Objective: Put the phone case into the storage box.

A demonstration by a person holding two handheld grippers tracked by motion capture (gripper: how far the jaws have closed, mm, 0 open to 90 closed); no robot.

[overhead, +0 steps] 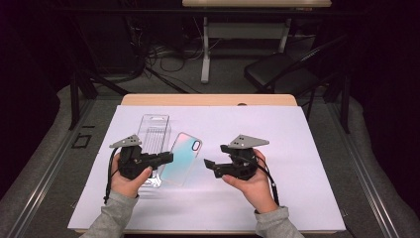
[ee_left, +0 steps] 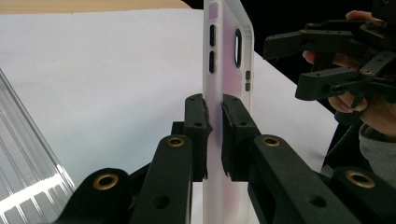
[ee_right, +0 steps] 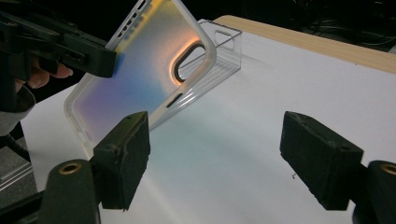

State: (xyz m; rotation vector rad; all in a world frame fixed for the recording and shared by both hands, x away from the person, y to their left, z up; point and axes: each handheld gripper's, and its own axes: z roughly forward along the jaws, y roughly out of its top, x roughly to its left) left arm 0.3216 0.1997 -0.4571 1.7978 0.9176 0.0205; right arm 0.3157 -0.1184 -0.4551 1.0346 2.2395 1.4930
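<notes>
Grey sleeves and both hands come in at the bottom of the high view, each hand around a hand-held gripper. Left hand-held gripper (overhead: 167,157) is clamped on the phone case (overhead: 182,157); in the left gripper view its black pads (ee_left: 196,126) pinch the long edge of the phone case (ee_left: 227,51), which stands on edge between them, side button slots and camera cutout visible. Case is translucent, pink-blue iridescent, lifted and tilted off the white sheet (overhead: 297,148) covering the desk (overhead: 208,100), its lower end close to the sheet.

Right hand-held gripper (overhead: 209,165) sits just right of the case, apart from it, jaws wide and holding nothing; right gripper view shows its own pads (ee_right: 125,156) spread far apart over bare white sheet, with the case (ee_right: 140,70) ahead and to the left, held by the other gripper (ee_right: 95,58).

Clear plastic package (overhead: 153,131) lies on the sheet just behind the left gripper, beside the case; cannot tell if they touch. Black chair (overhead: 280,72) and cables on the floor beyond the desk.
</notes>
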